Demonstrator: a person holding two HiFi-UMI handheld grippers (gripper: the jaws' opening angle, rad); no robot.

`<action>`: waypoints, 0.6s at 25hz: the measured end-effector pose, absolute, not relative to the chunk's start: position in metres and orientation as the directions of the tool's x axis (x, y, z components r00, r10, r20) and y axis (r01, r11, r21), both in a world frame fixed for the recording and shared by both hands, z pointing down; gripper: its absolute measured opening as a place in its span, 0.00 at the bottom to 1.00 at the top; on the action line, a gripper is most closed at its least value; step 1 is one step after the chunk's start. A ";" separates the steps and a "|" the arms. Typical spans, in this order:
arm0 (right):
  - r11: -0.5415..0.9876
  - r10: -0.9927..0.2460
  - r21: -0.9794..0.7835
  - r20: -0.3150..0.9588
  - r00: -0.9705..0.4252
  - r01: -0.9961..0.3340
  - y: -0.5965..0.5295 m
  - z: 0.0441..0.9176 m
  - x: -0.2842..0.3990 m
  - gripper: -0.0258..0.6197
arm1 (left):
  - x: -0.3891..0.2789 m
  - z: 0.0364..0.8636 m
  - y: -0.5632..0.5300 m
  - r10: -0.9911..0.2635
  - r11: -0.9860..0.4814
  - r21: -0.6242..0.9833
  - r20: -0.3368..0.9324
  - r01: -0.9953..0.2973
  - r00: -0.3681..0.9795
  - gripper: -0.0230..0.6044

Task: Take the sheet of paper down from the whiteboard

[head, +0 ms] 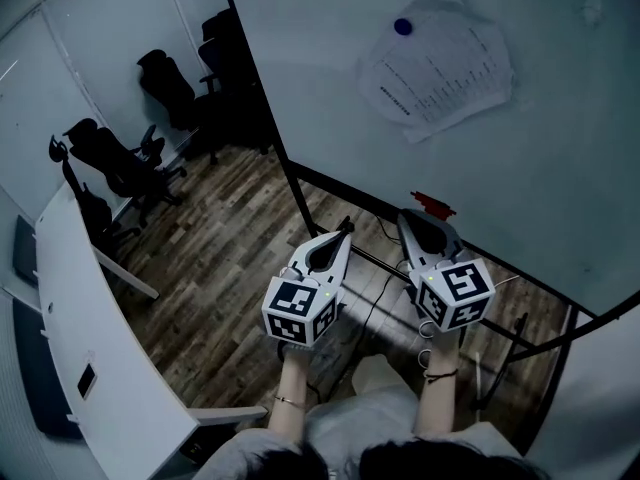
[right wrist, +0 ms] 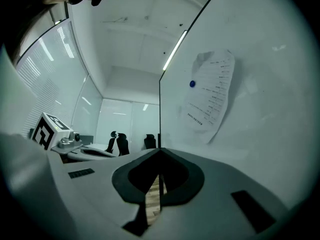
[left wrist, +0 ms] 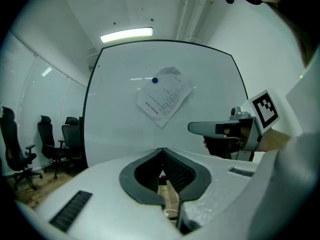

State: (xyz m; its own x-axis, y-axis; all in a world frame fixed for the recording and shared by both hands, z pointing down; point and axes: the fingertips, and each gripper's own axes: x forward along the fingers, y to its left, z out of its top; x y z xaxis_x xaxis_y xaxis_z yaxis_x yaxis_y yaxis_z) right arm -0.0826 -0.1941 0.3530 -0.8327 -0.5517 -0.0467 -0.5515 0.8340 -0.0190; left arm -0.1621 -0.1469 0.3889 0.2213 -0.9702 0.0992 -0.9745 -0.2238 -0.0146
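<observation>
A crumpled printed sheet of paper [head: 437, 73] hangs on the whiteboard [head: 560, 188], pinned at its upper left corner by a round blue magnet [head: 403, 26]. Both grippers are held well below it, side by side. My left gripper [head: 345, 230] is shut and empty, its tips meeting in the left gripper view [left wrist: 162, 149], with the paper [left wrist: 165, 98] ahead and above. My right gripper [head: 405, 216] is nearer the board, also shut with nothing in it [right wrist: 160, 150]; in its view the paper [right wrist: 211, 99] and magnet [right wrist: 192, 84] lie up to the right. Neither gripper touches the sheet.
A small red object [head: 432, 205] sits at the board's lower edge just above the right gripper. The board's black stand [head: 300, 203] and cables [head: 375, 303] are on the wooden floor. Black office chairs [head: 120, 163] and a white desk [head: 90, 318] stand at the left.
</observation>
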 end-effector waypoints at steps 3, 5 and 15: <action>0.826 -0.562 -0.002 -0.074 -0.824 -0.563 -0.212 0.336 -0.087 0.04 | -0.169 0.376 -0.168 -0.971 -0.230 -0.015 0.062 -0.973 0.229 0.05; 0.822 -0.566 0.011 -0.087 -0.820 -0.569 -0.223 0.328 -0.091 0.04 | -0.173 0.370 -0.182 -0.970 -0.240 -0.019 0.052 -0.971 0.239 0.05; 0.805 -0.587 0.049 -0.089 -0.805 -0.592 -0.263 0.295 -0.103 0.04 | -0.181 0.345 -0.229 -0.959 -0.284 -0.020 0.034 -0.959 0.283 0.05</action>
